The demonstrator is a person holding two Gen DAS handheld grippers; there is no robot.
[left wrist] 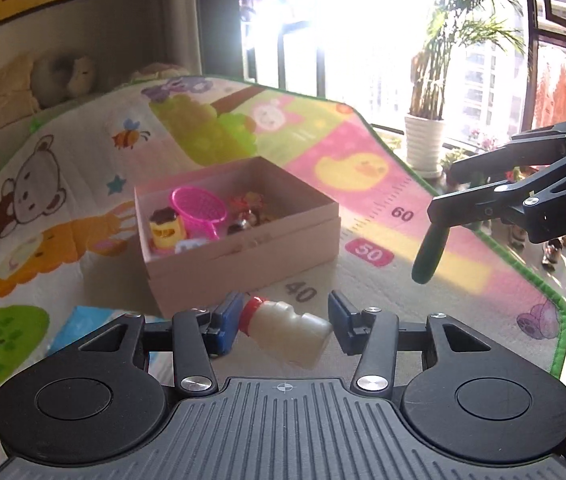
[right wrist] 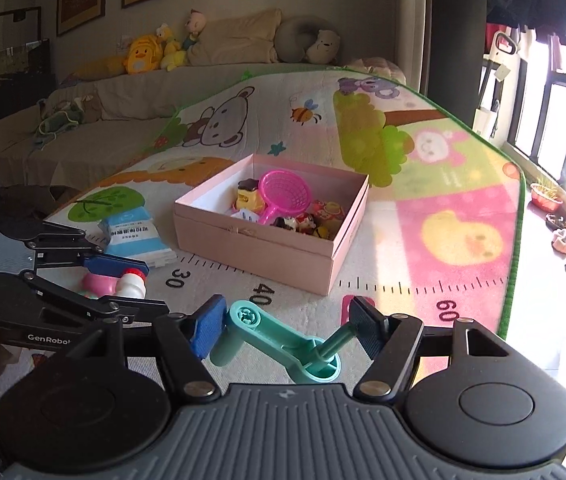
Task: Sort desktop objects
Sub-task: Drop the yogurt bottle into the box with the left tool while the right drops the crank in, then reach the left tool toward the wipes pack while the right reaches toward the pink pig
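The left gripper point(left wrist: 285, 326) holds a small white bottle point(left wrist: 289, 330) with a red cap between its blue pads. The bottle's long axis runs crosswise between the fingers, cap toward ten o'clock in the left wrist view and base toward four o'clock. The cap end sits against the left pad point(left wrist: 227, 328); whether the right pad touches the base is unclear.

The right gripper point(right wrist: 285, 330) is closed on a teal plastic crank point(right wrist: 279, 340). In the right wrist view its flat arm slants from ten o'clock down to four o'clock, with a stubby handle against the left pad and a green peg reaching the right pad.

The pink box point(right wrist: 259, 244) lies on the play mat point(right wrist: 443, 184) at twelve o'clock of both grippers, open, holding a magenta sieve point(right wrist: 283, 194) and small toys. A blue-white packet point(right wrist: 135, 236) lies at the box's nine o'clock.
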